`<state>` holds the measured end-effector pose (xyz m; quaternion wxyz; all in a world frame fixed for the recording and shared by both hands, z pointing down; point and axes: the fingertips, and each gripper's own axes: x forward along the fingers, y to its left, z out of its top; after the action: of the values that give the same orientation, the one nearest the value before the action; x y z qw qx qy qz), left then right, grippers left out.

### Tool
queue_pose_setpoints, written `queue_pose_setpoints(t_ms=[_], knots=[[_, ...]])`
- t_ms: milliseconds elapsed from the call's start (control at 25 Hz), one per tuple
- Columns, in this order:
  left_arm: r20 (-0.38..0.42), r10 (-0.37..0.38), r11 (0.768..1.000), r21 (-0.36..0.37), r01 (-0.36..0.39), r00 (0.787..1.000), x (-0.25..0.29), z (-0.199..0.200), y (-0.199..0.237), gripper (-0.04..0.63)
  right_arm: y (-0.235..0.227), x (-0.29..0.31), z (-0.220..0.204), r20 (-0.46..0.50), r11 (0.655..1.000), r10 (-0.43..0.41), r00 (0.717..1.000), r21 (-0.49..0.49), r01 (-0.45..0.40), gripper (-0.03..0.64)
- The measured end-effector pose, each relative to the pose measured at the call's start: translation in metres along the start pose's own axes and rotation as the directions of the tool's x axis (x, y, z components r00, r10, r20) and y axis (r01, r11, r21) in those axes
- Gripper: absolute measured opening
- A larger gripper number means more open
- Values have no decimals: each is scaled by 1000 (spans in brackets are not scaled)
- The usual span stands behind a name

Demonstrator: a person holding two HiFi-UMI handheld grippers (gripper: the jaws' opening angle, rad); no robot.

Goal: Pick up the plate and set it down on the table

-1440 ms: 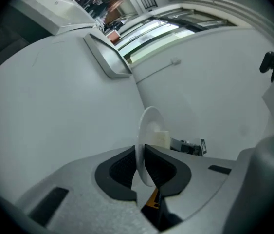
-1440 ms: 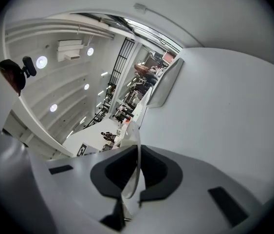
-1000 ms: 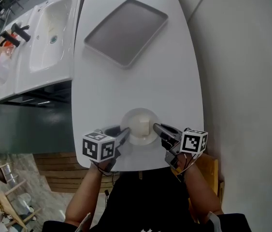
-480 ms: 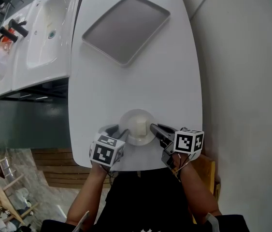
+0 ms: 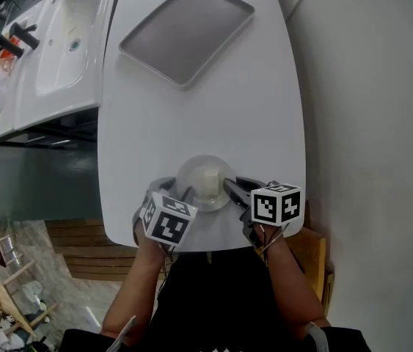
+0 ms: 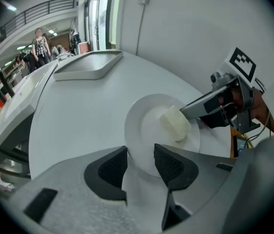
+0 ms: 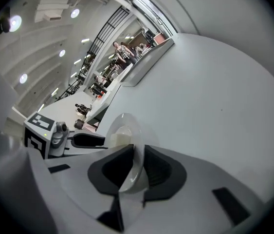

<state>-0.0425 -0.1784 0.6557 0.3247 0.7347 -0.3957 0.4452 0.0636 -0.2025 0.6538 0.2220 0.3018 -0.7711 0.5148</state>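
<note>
A white plate point(image 5: 205, 183) with a pale block point(image 6: 175, 123) on it rests on the white table point(image 5: 191, 116), near the front edge. My left gripper point(image 5: 181, 196) is at the plate's left rim. In the left gripper view its jaws point(image 6: 140, 165) are opening and stand wide, with the plate point(image 6: 149, 130) rim loose between the pads. My right gripper point(image 5: 229, 188) is at the right rim. In the right gripper view its jaws point(image 7: 137, 167) are opening too, and a gap shows beside the thin rim of the plate point(image 7: 127, 125).
A grey tray point(image 5: 186, 31) lies at the far end of the table, with a white sink point(image 5: 59, 42) to its left. The table's front edge runs just under the grippers. A pale wall point(image 5: 367, 108) borders the right side. People stand far off in both gripper views.
The left gripper's jaws have spread apart around the plate's rim and its cube has turned and come closer to me. The plate lies in the same spot on the table.
</note>
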Motion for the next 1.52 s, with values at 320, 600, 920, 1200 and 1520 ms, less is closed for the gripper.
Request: queue_pose_setpoints(t_ms=[320, 600, 920, 1200, 1520], knots=[[-38, 125, 984, 135, -119, 991, 0, 2, -4, 169, -1, -1, 1, -38, 934, -201, 979, -308, 180, 100], [-28, 212, 934, 298, -194, 977, 4, 3, -10, 166, 1, 3, 3, 55, 713, -361, 931, -627, 314, 140], [216, 143, 913, 349, -213, 966, -50, 2, -32, 26, 56, -51, 11, 308, 621, -192, 932, -697, 359, 104], [663, -297, 954, 186, 233, 687, -230, -54, -107, 5, 182, -198, -86, 370, 811, 315, 874, -584, -45, 8], [789, -423, 849, 173, 499, 446, -276, -103, -162, 6, 253, -214, -155, 328, 767, 458, 826, -615, -181, 3]])
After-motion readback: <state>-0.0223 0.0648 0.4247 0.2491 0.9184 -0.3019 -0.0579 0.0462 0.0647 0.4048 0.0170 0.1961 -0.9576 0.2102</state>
